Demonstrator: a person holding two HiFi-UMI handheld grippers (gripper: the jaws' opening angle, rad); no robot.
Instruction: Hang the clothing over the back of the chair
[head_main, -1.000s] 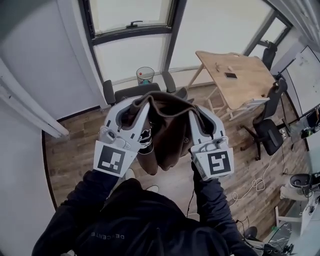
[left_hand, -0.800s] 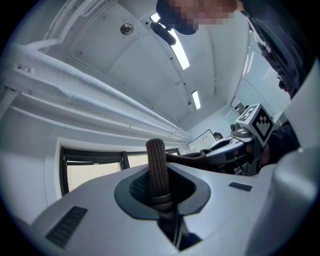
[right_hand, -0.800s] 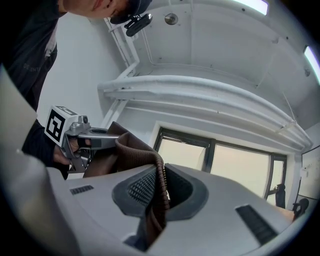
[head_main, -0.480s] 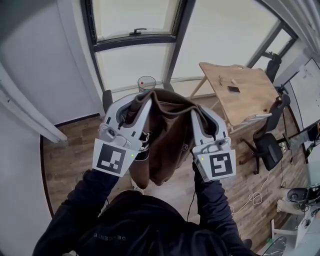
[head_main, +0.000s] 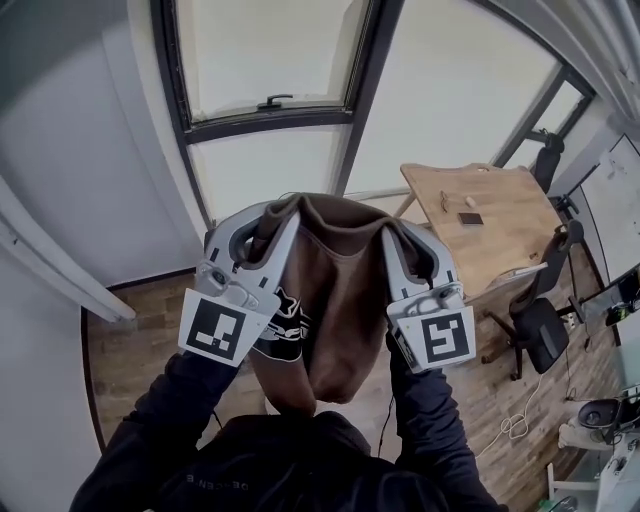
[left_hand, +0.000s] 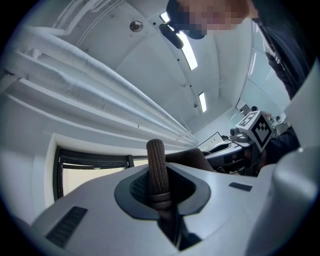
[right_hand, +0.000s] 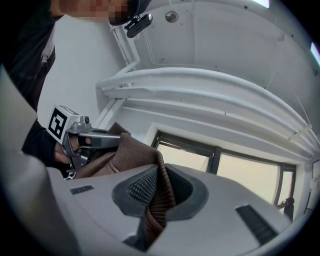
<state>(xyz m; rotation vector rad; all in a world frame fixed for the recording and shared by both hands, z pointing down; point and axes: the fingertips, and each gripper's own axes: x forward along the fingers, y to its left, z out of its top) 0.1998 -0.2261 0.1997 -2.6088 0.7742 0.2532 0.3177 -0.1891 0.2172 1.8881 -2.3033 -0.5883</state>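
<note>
Left gripper (head_main: 270, 213): pinched the ribbed top edge of the brown clothing (head_main: 340, 295).
Right gripper (head_main: 405, 230): pinched the same edge, level with the left.
Clothing: hung in the air between both grippers, its top edge running left to right.
Chair back: not visible, perhaps behind the cloth.

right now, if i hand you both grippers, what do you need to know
Left gripper: shut on the ribbed edge of the brown garment.
Right gripper: shut on the same edge, further along.
Garment: held up between the two, its body hanging down in front of the person, facing the window.
Done: picked up and spread.
Left: drape it over a chair back. The only chair in view is the office chair by the wooden table; the garment is nowhere near it.
</note>
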